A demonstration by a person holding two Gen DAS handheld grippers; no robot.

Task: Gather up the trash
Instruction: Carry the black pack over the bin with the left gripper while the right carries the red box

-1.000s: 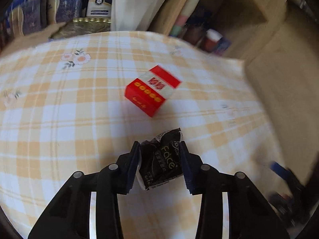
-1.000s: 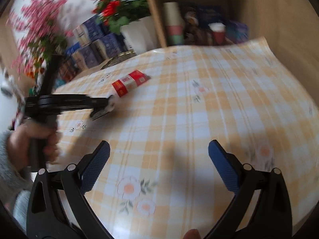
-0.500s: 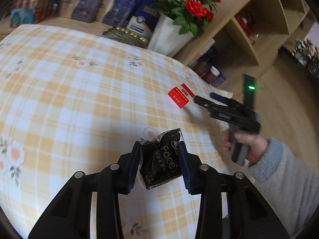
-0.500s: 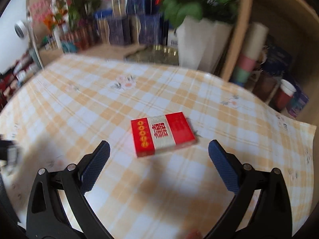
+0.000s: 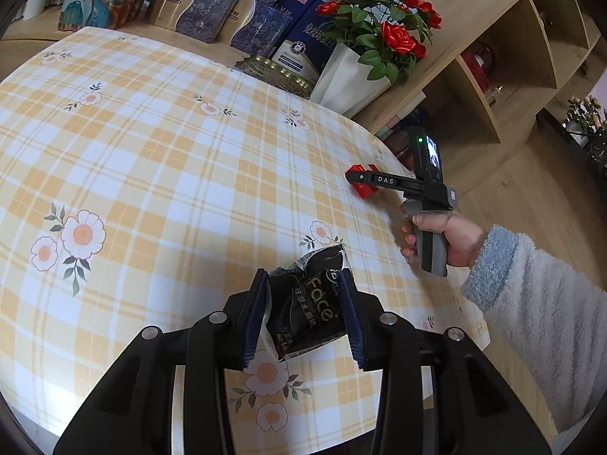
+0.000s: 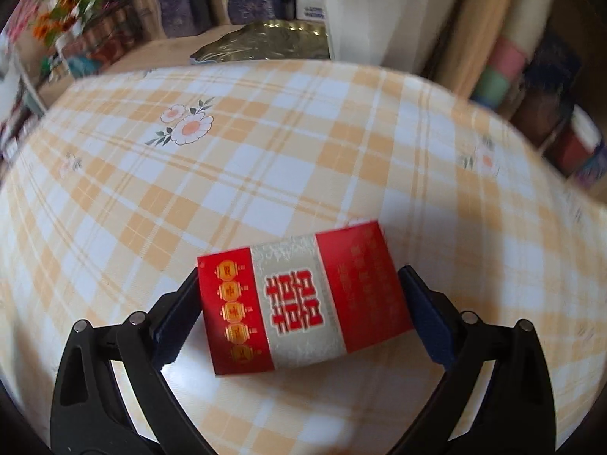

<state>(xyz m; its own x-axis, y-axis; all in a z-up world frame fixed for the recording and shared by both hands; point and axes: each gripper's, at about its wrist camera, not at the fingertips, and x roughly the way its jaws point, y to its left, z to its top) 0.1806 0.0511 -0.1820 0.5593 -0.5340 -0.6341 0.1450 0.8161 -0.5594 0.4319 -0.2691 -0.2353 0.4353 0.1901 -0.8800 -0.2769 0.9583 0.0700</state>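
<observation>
A crumpled black wrapper (image 5: 309, 309) printed "Face" is clamped between the pads of my left gripper (image 5: 303, 278), held above the checked tablecloth (image 5: 159, 174). A red and silver cigarette box (image 6: 303, 299) lies flat on the cloth. My right gripper (image 6: 299, 276) points down over it with its jaws wide, one blue pad at each short end of the box; no squeeze shows. In the left wrist view the right gripper (image 5: 358, 178) reaches the red box (image 5: 366, 189) near the table's far right edge, held by a hand (image 5: 451, 239) in a fluffy sleeve.
A white vase of red roses (image 5: 353, 76) and a gold tin (image 5: 277, 72) stand at the table's back edge. Blue gift boxes (image 5: 212, 11) line the back. Wooden shelves (image 5: 512, 57) with cups and rolls (image 6: 504, 60) stand to the right.
The right gripper swung from bare cloth to the red box and came down until the box sits between its wide jaws. The left gripper drew back with the wrapper still held.
</observation>
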